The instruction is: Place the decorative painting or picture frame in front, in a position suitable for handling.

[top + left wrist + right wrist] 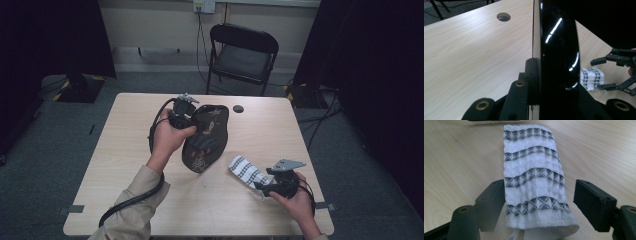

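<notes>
A glossy black oval plate with a pale pattern stands tilted on its edge over the middle of the table. My left gripper is shut on its upper left rim. In the left gripper view the plate runs edge-on between the jaws of that gripper. A folded white cloth with grey patterned bands lies flat near the front right. My right gripper is open around its near end. In the right gripper view the cloth lies between the pads of the gripper, with a gap on the right.
The pale wooden table has a round cable hole at its far edge, right of the plate. A black folding chair stands behind the table. From the left gripper view, the cloth and right gripper sit beyond the plate.
</notes>
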A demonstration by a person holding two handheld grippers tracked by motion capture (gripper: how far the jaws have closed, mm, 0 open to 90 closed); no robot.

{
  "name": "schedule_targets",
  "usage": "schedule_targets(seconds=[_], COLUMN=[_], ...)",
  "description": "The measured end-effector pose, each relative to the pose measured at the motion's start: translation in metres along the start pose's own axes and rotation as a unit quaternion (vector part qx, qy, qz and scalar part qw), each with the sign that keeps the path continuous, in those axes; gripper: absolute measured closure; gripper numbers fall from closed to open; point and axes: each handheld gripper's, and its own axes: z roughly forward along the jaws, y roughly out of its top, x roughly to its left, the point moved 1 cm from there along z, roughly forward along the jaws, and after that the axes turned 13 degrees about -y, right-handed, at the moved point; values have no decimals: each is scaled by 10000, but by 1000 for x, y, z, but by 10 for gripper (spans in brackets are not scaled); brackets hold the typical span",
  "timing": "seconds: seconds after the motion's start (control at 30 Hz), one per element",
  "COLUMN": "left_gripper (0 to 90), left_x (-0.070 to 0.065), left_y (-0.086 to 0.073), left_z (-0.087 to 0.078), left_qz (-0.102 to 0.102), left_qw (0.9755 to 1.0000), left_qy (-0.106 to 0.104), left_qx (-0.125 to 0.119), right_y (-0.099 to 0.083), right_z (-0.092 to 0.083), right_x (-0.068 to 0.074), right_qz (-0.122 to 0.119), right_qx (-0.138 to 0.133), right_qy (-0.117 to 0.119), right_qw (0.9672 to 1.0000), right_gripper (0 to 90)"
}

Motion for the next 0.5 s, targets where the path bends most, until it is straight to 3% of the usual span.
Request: schedule_targets(seconds=[0.5], left_gripper=[807], left_x=[-5], left_y=[-8], left_z=[4], left_qz=[102], left_qw=[9999], left_qy=[-28], left_qx=[-47], right_y=[1], right_z=[1], right_x=[2], right_qz=[-53], right_qx=[21], right_qy=[-5], right_qw=[10000], right_gripper=[250])
